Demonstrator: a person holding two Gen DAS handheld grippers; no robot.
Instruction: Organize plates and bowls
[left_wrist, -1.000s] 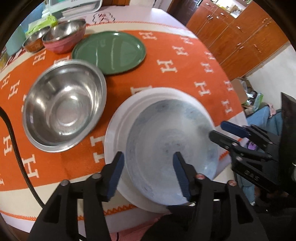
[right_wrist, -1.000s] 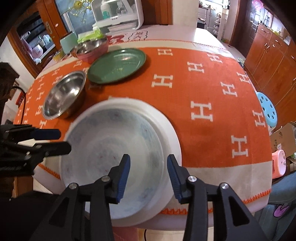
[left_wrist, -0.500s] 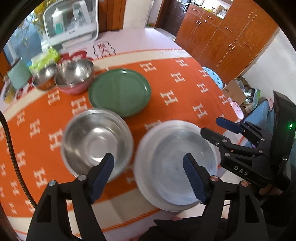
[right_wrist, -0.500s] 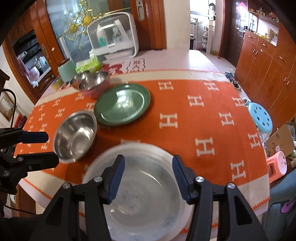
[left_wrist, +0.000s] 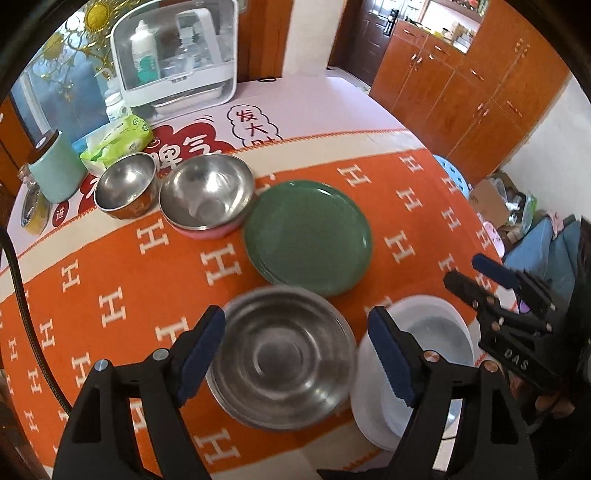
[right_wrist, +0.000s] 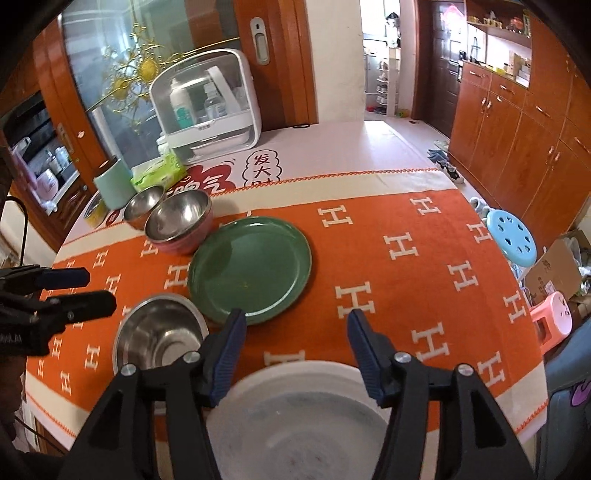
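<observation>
Now that both our grippers have pulled up and back from the white plate (right_wrist: 295, 424), which a second ago filled both views, we judge it set down at the table's near edge. Our left gripper (left_wrist: 295, 347) has jaws spread wide with nothing between them, hovering over the large steel bowl (left_wrist: 284, 365). Our right gripper (right_wrist: 293, 354) has just been opening too, and it is empty, with the white plate below it. That suggests the bowl is next to sort. At twelve o'clock from it lies the green plate (left_wrist: 308, 236); at ten to eleven o'clock beyond sit the pink-bottomed steel bowl (left_wrist: 207, 195) and a smaller steel bowl (left_wrist: 125, 184). The white plate's near rim is cut off by the fingers, and motion blur softens it.
</observation>
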